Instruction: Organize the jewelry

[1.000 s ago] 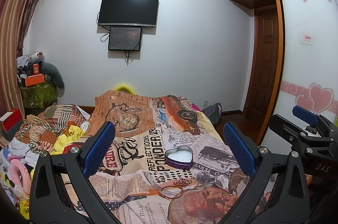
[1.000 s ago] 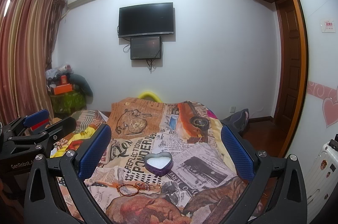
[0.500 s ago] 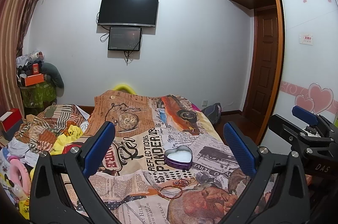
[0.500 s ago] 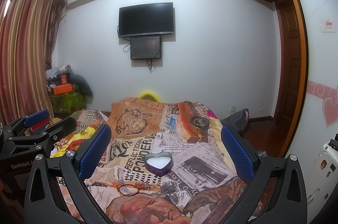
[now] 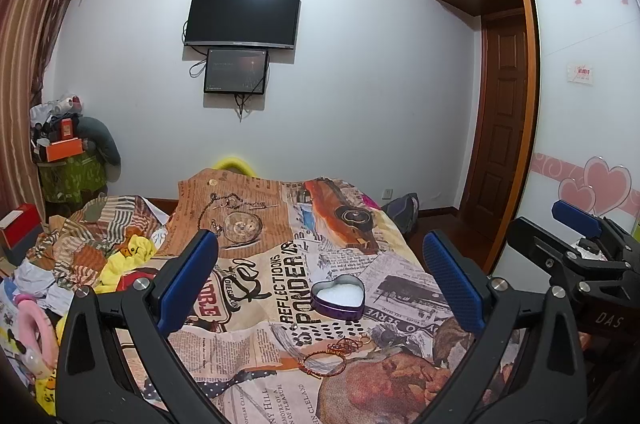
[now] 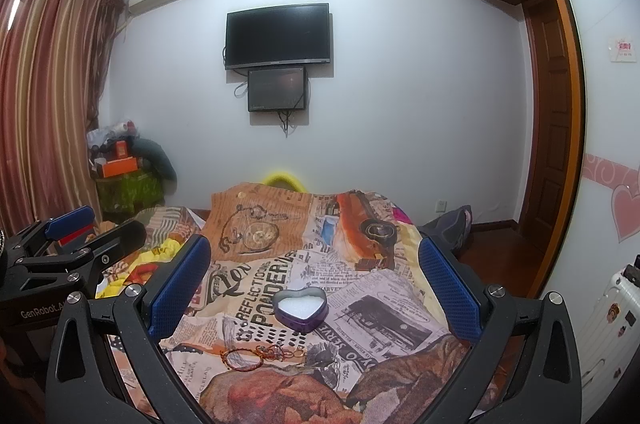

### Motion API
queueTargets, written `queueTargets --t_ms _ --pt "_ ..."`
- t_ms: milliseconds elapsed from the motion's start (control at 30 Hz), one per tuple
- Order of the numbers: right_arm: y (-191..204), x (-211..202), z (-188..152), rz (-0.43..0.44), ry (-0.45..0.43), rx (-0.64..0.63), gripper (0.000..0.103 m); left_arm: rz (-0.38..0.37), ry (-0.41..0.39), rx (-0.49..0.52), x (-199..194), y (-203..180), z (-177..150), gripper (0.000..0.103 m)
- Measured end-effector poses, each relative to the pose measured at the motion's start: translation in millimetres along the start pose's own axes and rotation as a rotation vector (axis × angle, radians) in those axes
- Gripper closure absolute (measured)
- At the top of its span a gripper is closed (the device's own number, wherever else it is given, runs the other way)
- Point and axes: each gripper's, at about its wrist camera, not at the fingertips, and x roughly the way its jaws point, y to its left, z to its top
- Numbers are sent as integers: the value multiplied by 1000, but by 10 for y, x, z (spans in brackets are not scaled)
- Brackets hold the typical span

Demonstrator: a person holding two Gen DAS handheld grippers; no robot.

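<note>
Both grippers hover over the bed [image 5: 256, 396], left gripper [image 5: 320, 280] and right gripper [image 6: 316, 278] each with jaws wide apart, holding nothing. The heart tin [image 5: 338, 295] sits open on the quilt; the bracelet [image 5: 323, 363] lies just in front of it.
</note>
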Motion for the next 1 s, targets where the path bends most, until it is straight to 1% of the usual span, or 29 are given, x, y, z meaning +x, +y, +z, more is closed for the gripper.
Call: queueTargets --t_ms 233,333,433,533,733,767,833,867,967,1000 --pt "10 109 -39 -2 25 0 0 8 27 -6 121 87 -34 0" --pt "-7 196 -64 -5 50 1 0 18 57 -10 250 147 -80 0" --pt "-36 308 -122 -13 81 4 0 32 97 -7 391 206 -139 0" --pt "-67 438 -193 -18 126 8 0 46 157 -17 590 295 -253 0" --pt "-128 731 -377 -29 237 1 0 72 276 -33 962 404 -536 1" --pt "-130 769 -407 -31 250 -1 0 74 299 -35 1022 425 -591 2" --pt "-138 868 -470 -31 282 -6 0 83 339 -31 1122 463 -698 11" --pt "-145 931 -515 -30 303 -6 0 87 365 -28 1181 474 -751 13" --pt "-165 1062 -610 -19 352 -5 0 65 440 -41 1327 516 -919 19" --pt "-171 1106 -652 -17 368 -6 1 55 462 -46 1359 536 -968 27"
